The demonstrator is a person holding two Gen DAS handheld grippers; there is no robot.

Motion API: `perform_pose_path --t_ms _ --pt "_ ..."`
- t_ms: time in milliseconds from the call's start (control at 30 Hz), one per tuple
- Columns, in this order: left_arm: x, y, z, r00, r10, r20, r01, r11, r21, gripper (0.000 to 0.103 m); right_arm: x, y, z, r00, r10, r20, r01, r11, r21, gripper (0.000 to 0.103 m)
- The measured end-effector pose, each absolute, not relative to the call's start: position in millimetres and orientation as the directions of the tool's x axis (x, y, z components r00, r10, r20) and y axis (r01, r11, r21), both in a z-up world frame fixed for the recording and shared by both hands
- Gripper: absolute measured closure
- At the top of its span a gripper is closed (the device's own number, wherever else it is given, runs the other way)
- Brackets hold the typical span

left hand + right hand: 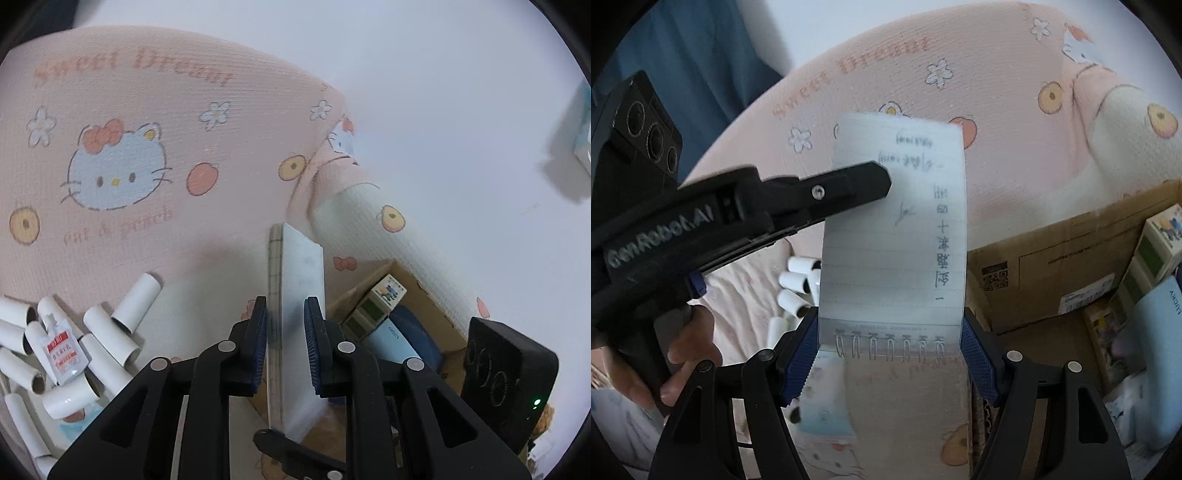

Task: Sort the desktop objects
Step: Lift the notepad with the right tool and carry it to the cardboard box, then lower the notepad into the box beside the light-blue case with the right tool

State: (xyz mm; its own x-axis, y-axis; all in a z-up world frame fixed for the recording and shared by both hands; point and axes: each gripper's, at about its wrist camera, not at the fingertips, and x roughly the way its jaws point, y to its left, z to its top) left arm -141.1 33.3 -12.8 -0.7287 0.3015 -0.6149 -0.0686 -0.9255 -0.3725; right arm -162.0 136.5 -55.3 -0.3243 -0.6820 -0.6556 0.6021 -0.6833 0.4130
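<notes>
- A small spiral-bound notepad [892,236] is held in the air by both grippers at once; it fills the centre of the right wrist view, handwriting upside down, wire binding at the bottom.
- The right gripper [888,354] grips the pad across its bound end, jaws fairly wide, blue pads pressing both side edges.
- The left gripper [284,343] pinches the same notepad [295,317] across its thickness, jaws narrow; in the right wrist view it enters from the left, its tip on the upper left of the page.
- To do the step well, both hands likely need to travel together so the pad is not twisted or torn; one grip probably has to let go before the pad goes into a container.
- A cardboard box [1052,251] sits at the right of the frame, already holding small boxes and a pale blue case [1160,369]; free room inside looks limited.
- White tubes [110,332] and a small glue pouch [62,354] lie heaped lower left on a pink cartoon blanket [147,166].
</notes>
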Motion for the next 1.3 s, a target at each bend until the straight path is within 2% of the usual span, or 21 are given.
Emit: perform_pose_path --t_ms 133,333,600,800,1133,1300 --pt "-146 46 4 -0.745 0.307 -0.593 -0.098 -0.929 -0.358 0.083 -158 141 -35 -0.395 -0.651 -0.649 0.622 -0.709 0.333 0.032" --pt "-159 66 9 -0.729 0.387 -0.564 -0.141 -0.892 -0.430 0.083 -160 167 -21 -0.481 -0.606 -0.634 0.620 -0.746 0.243 0.032" --pt "-174 122 -26 -0.662 0.468 -0.586 -0.217 -0.867 -0.448 0.082 -167 212 -37 -0.519 -0.471 -0.713 0.545 -0.825 0.148 0.032" --pt "-197 154 -51 -0.582 0.565 -0.585 -0.249 -0.809 -0.533 0.082 -175 248 -46 -0.530 -0.370 -0.763 0.470 -0.877 0.099 0.032" --pt "-218 201 -44 -0.551 0.639 -0.537 -0.315 -0.755 -0.575 0.082 -195 288 -31 -0.563 -0.271 -0.781 0.398 -0.917 0.031 0.032" --pt "-226 214 -55 -0.489 0.677 -0.549 -0.315 -0.725 -0.613 0.081 -206 300 -32 -0.542 -0.215 -0.812 0.403 -0.915 -0.026 0.032"
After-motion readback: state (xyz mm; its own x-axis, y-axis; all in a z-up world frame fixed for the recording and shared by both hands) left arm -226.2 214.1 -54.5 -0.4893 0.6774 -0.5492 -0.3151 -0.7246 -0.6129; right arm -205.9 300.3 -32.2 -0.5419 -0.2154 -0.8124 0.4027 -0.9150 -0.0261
